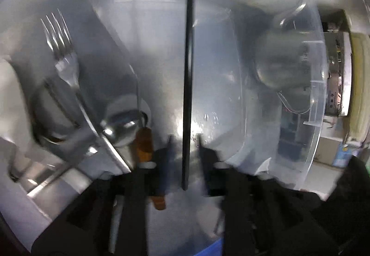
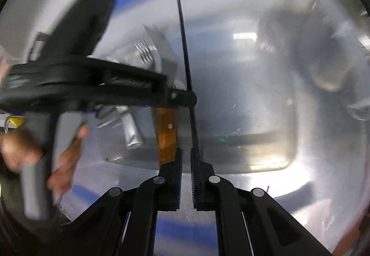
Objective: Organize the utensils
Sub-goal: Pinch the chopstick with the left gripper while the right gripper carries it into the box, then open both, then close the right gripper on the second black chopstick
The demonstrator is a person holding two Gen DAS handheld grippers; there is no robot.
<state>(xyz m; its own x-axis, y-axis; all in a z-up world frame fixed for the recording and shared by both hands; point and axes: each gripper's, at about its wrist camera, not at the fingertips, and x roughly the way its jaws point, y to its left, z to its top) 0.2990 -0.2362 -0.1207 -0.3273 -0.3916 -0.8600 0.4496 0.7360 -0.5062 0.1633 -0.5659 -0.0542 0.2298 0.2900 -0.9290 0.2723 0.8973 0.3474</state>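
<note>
A pale tabletop (image 2: 289, 175) with blue stripes lay beneath a clear plastic bin (image 1: 319, 85). The left gripper (image 1: 185, 147) pinched a black chopstick (image 1: 188, 59) that rose straight ahead between its fingers; a fork (image 1: 62, 48) stood left of them. The right gripper (image 2: 186, 159) stood narrowly parted beside the chopstick.

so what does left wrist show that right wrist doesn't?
Left wrist only: a spoon bowl beside the fork, and the clear tub's rim against background clutter.
Right wrist only: the left gripper seen from outside, closed on the stick, with the person's hand on its handle; the right gripper open.
Both: the thin black stick, the fork, the wooden handle, the steel cup.
</note>
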